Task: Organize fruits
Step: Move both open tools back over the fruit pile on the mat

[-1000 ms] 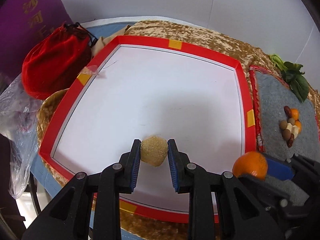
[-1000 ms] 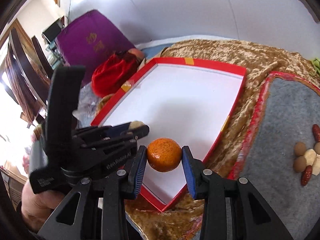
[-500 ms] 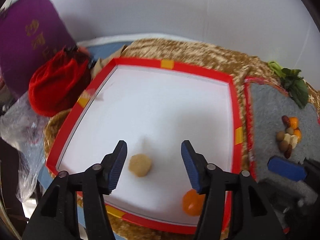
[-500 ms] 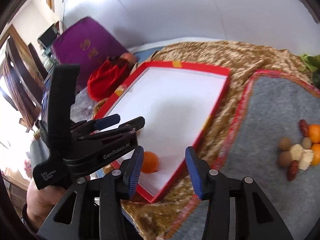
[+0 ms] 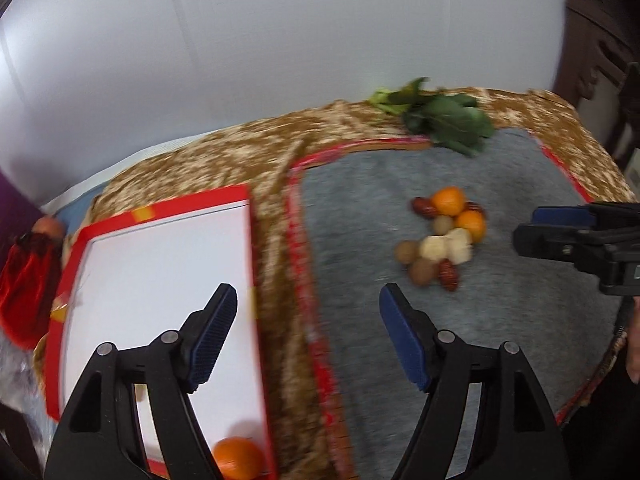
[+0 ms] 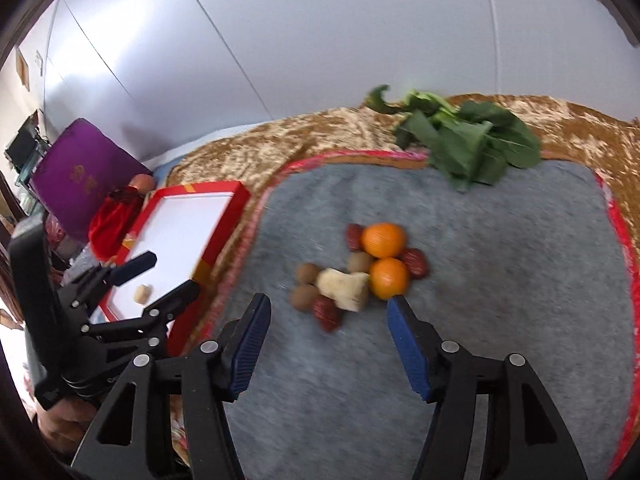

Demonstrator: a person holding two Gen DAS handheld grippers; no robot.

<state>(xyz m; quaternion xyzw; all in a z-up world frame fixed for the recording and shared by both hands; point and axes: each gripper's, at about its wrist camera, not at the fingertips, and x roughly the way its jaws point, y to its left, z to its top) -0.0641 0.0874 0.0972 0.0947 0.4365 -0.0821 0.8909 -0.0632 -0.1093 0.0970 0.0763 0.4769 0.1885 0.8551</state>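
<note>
With nothing between their opening jaws, the left gripper and right gripper faced the fruit pile just ahead on the grey mat, so the step in hand was judged to be fetching, with centring on one fruit required next.

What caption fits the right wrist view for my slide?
Right gripper, empty and opening, above the grey felt mat, facing a mixed fruit pile with two oranges.
</note>
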